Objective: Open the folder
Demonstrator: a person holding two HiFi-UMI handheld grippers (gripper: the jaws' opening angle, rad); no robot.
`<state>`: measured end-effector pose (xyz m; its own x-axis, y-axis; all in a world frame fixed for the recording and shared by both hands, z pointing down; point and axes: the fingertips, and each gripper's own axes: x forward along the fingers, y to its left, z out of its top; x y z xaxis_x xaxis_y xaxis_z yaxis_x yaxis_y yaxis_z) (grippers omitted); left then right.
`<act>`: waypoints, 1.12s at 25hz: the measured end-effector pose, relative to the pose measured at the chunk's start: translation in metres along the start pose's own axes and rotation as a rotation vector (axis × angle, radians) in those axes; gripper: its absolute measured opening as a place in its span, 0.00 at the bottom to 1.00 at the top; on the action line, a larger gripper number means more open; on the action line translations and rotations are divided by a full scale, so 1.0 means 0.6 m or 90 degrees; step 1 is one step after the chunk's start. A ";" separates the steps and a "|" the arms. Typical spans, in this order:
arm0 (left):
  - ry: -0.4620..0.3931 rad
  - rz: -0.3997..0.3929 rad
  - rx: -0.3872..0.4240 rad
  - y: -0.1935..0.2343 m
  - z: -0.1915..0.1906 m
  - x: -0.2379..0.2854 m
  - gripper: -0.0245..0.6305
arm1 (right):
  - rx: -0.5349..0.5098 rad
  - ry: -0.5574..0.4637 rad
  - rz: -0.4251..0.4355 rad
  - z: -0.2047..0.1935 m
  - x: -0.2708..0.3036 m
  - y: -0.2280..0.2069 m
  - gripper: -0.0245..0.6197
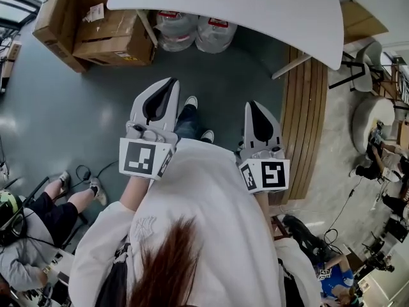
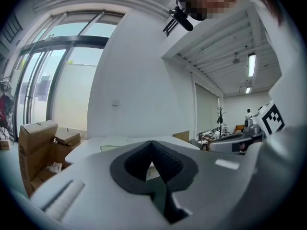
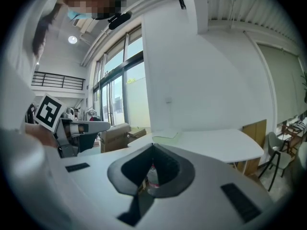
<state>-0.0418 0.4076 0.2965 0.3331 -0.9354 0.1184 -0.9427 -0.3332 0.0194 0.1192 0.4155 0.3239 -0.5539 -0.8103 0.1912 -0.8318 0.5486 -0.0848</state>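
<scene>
a person (image 1: 204, 222) in a white top stands short of a white table (image 1: 255, 5), a two-jaw gripper in each hand, with stacked cardboard boxes (image 1: 96, 24) and two large water jugs (image 1: 195, 31) on the grey floor past the table's edge. the left gripper (image 1: 170, 82) and the right gripper (image 1: 252, 105) are held out side by side at about waist height, nearly level and aimed toward the table. both pairs of jaws are pressed together with nothing between them. what looks to be the folder (image 3: 166, 136), a pale flat sheet (too small and far off to name with certainty), lies closed on the tabletop near its far corner, well apart from both grippers. by the look of it the task has not begun: the folder is untouched, and the reach to the table, the taking of the cover and the lifting of it all remain.
</scene>
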 end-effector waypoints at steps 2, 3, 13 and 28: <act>-0.006 -0.009 -0.001 0.020 0.006 0.020 0.05 | -0.004 -0.007 -0.005 0.012 0.031 -0.001 0.05; -0.009 -0.013 -0.002 0.031 0.009 0.029 0.05 | -0.006 -0.010 -0.007 0.018 0.046 0.000 0.05; -0.027 -0.049 -0.003 0.140 0.030 0.110 0.05 | -0.018 -0.028 -0.021 0.056 0.186 0.018 0.05; -0.022 -0.018 -0.035 0.197 0.012 0.130 0.05 | -0.026 -0.019 0.016 0.052 0.253 0.033 0.05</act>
<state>-0.1271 0.2941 0.3007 0.3590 -0.9297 0.0828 -0.9324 -0.3531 0.0775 0.0172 0.2968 0.3205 -0.5763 -0.8015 0.1596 -0.8156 0.5765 -0.0496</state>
